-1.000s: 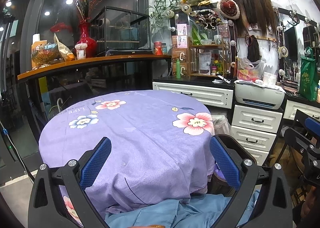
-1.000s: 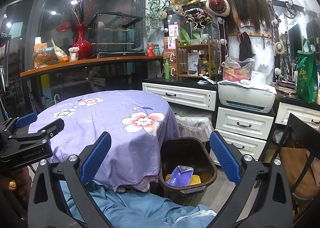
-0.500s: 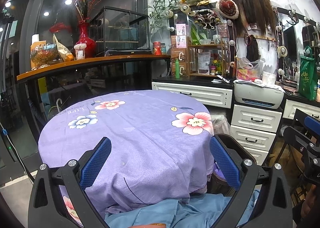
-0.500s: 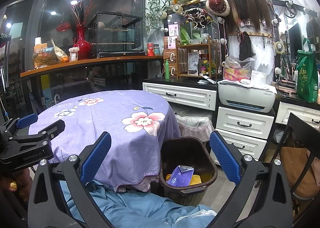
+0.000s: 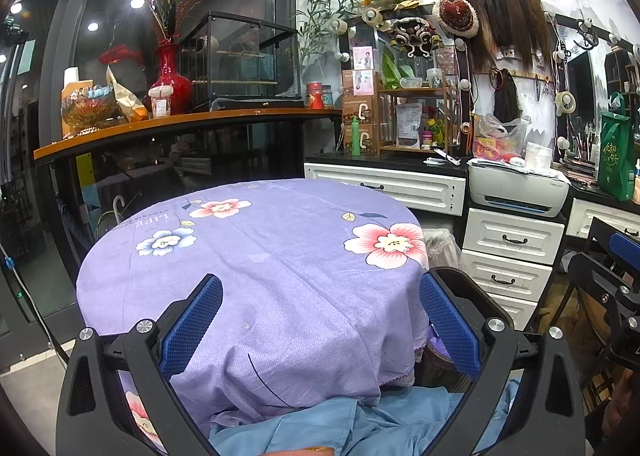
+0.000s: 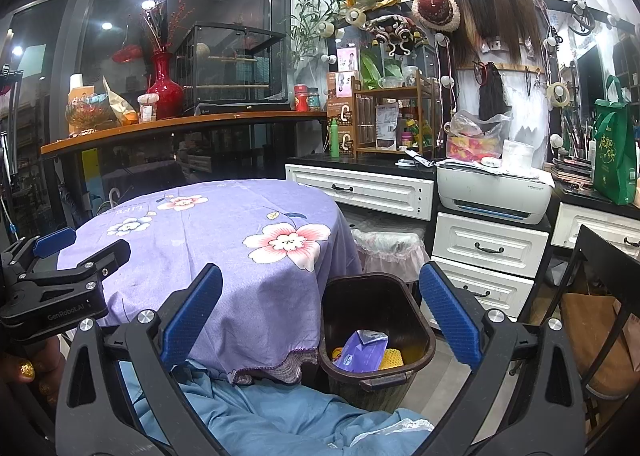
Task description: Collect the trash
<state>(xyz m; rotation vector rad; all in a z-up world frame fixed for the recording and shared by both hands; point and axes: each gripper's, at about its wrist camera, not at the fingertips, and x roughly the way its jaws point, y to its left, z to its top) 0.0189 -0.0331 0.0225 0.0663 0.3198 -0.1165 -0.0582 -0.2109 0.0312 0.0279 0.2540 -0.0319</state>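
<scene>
Both grippers are spread wide and carry nothing. Of the two, the right gripper [image 6: 320,316] is the nearer to the brown bin [image 6: 416,320]: in the right wrist view the bin stands on the floor directly ahead and below it, its mouth showing between the two blue pads. The left gripper [image 5: 320,320] is further to the left of the bin, over the near edge of the bench [image 5: 248,256], and from its view only a dark bit of the bin appears behind the right pad.

Inside the bin lie a purple packet [image 6: 362,350] and something yellow [image 6: 391,358] beside it; the packet leans with its long side going up toward the far wall of the bin.

Left of the bin, the bench is round and covered by a purple cloth with flowers. I see no loose trash on it, so I judge the collecting nearly done. Behind the bin are white drawers [image 6: 488,246] and a printer [image 6: 494,196].
</scene>
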